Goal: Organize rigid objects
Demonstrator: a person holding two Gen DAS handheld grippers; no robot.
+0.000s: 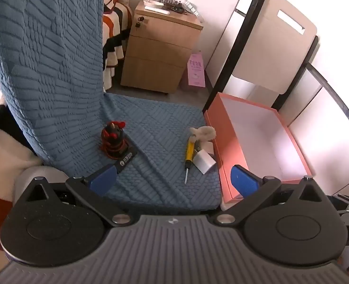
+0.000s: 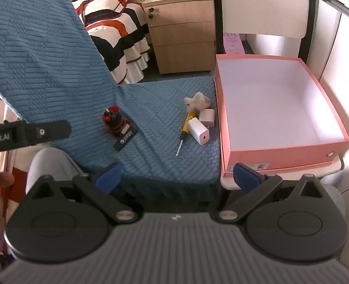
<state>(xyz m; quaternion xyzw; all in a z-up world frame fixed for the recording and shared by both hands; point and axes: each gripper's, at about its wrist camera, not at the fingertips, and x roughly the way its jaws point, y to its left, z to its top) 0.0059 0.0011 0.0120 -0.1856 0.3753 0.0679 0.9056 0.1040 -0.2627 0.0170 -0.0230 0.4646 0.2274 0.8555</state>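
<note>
Both the left tongs (image 1: pixel 173 181) and right tongs (image 2: pixel 176 177) are being held released, nothing between them. At twelve o'clock, a screwdriver (image 2: pixel 184 127) and white charger (image 2: pixel 199 131) are lying on the blue chair (image 2: pixel 162 156); at two o'clock, the pink box (image 2: pixel 278 152) is standing open.

Blue quilted chair cover (image 2: pixel 56 54) filling nine o'clock, wooden three-drawer cabinet (image 2: pixel 181 33) standing at twelve, striped orange, black and cream bedding (image 2: pixel 117 30) lying at eleven, pale walls (image 1: pixel 224 11) glowing, daylight washing in from three o'clock
</note>
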